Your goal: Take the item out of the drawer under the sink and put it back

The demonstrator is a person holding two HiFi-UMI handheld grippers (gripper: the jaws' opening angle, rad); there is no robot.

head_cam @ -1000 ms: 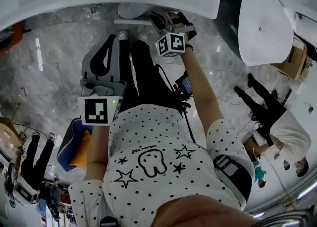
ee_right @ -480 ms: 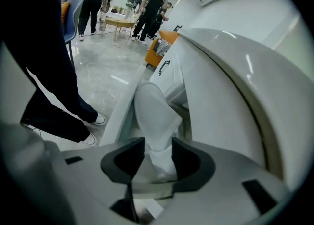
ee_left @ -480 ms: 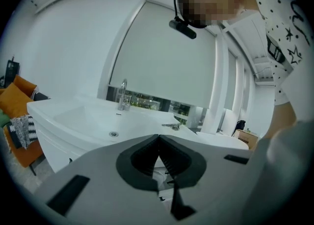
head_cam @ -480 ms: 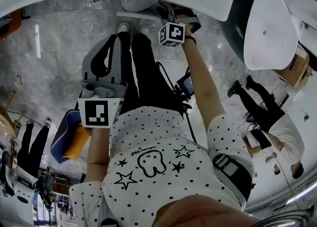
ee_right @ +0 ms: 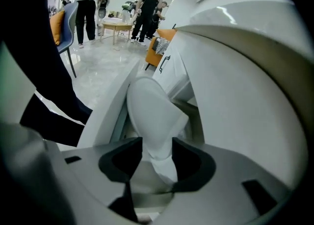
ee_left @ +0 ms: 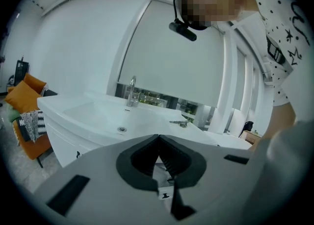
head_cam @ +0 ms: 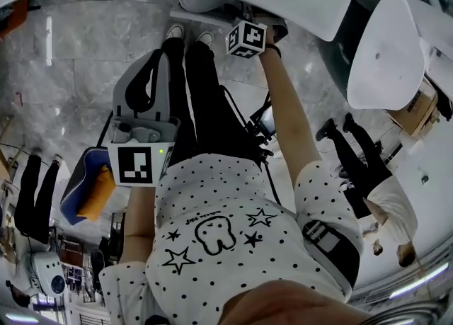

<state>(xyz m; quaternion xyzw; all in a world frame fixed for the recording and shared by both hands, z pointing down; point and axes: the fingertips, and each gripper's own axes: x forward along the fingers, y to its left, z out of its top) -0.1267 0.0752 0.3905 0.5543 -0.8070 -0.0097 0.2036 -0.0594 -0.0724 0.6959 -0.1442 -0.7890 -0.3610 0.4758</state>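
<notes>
White rounded item sits btwn R gripper jaws, just spreading, prob. releasing it into drawer; L gripper pressed together, empty.

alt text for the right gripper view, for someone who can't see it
The right claw, its jaws just opened wider, has a smooth white item standing between them, over the open drawer under the white sink unit. Behind, people stand near a small table on a grey floor.

The white item vanishes below behind the right gripper.
</notes>
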